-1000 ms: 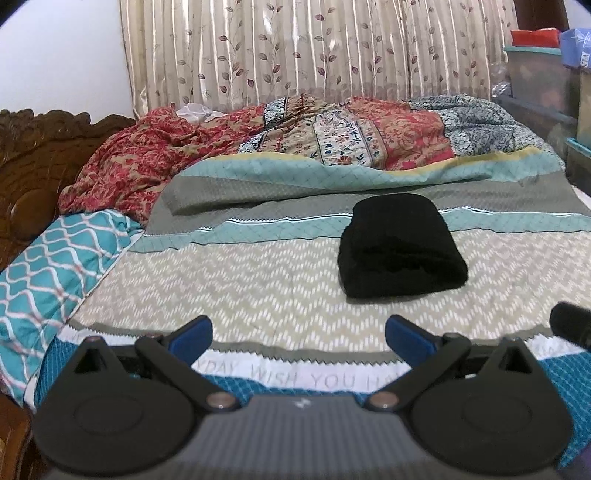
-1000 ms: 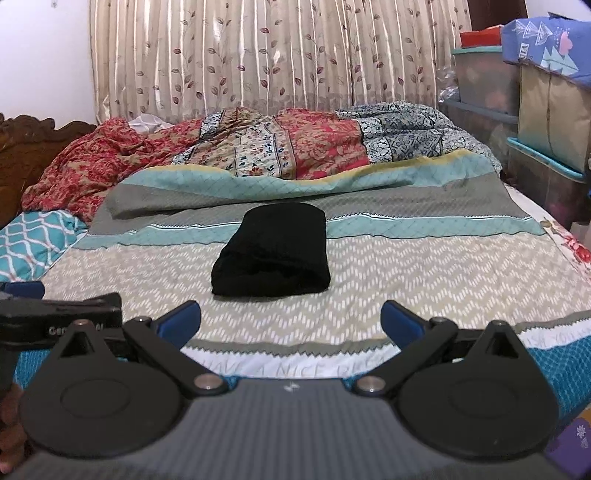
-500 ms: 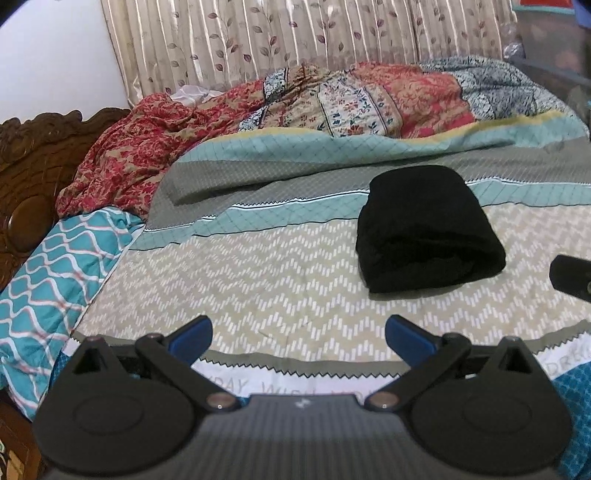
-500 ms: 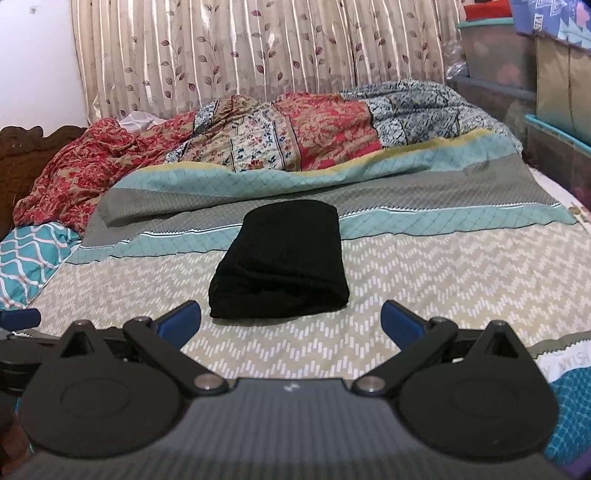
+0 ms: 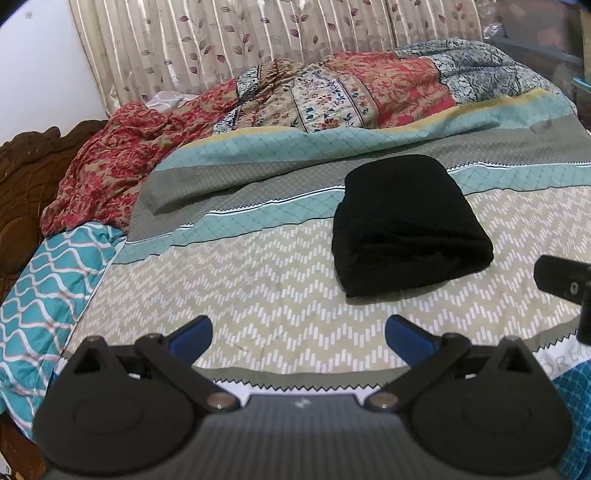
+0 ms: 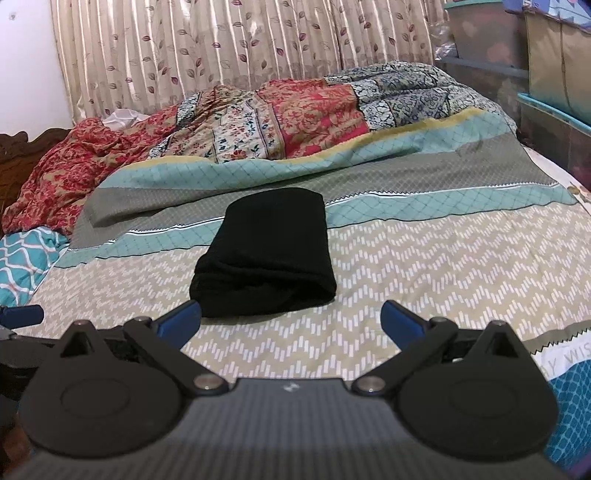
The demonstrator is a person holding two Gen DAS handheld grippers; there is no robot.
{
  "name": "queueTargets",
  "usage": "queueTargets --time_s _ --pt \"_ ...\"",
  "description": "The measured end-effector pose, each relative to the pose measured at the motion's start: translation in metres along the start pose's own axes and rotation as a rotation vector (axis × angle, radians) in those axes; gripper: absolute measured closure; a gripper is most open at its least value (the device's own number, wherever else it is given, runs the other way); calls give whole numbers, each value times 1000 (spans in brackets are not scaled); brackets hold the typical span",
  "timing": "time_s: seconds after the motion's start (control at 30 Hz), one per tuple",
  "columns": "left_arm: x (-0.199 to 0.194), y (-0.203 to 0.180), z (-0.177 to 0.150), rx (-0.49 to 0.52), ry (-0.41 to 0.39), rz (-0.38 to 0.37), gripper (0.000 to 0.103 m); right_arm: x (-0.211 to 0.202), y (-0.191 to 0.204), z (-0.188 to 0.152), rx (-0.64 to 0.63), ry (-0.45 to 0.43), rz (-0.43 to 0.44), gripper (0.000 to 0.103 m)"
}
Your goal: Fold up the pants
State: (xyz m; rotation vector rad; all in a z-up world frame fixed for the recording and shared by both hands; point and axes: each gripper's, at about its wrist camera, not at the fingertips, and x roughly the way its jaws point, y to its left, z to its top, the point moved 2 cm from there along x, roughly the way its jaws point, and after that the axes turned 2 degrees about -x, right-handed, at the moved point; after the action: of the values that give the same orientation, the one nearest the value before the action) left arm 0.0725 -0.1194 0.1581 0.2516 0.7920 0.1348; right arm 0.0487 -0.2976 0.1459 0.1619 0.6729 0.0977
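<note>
The black pants lie as a compact bundle (seemingly already folded) on the bed. They look soft and light; I would grip the layered near edge. Both the left tool and right tool are spread, empty, before the pants. Behind-right of the pants stand storage boxes, contents unclear.

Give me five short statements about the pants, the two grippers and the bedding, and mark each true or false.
1. The black pants lie folded in a compact bundle on the bedspread. True.
2. The left gripper is clamped on the pants. False: it is open and apart from them.
3. The right gripper is open. True.
4. The crumpled floral quilt covers the pants. False: it lies behind them, near the curtain.
5. A teal patterned pillow lies left of the bedspread. True.
</note>
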Motion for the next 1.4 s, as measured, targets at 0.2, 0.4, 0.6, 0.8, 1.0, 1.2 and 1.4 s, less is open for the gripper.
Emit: queueTargets --time_s 0.2,0.4,0.6,0.8,1.0,1.2,1.4 --pt "4 -5 2 13 6 6 0 3 -7 0 20 5 -6 0" --pt "8 -7 1 15 29 9 0 2 -11 -7 46 10 -2 0" --pt "9 -8 -2 7 50 -12 0 -5 -16 -20 80 13 -8 0" --pt "11 -8 -4 4 64 -17 0 -8 -18 -25 84 16 -11 0" --pt "13 -1 -9 -16 89 -15 0 -9 -17 -25 86 7 -8 0" --pt "16 3 -14 -28 117 -5 0 -8 -14 -28 84 16 1 0" --pt "18 6 -16 -41 135 -7 0 -8 -13 -28 84 17 5 0"
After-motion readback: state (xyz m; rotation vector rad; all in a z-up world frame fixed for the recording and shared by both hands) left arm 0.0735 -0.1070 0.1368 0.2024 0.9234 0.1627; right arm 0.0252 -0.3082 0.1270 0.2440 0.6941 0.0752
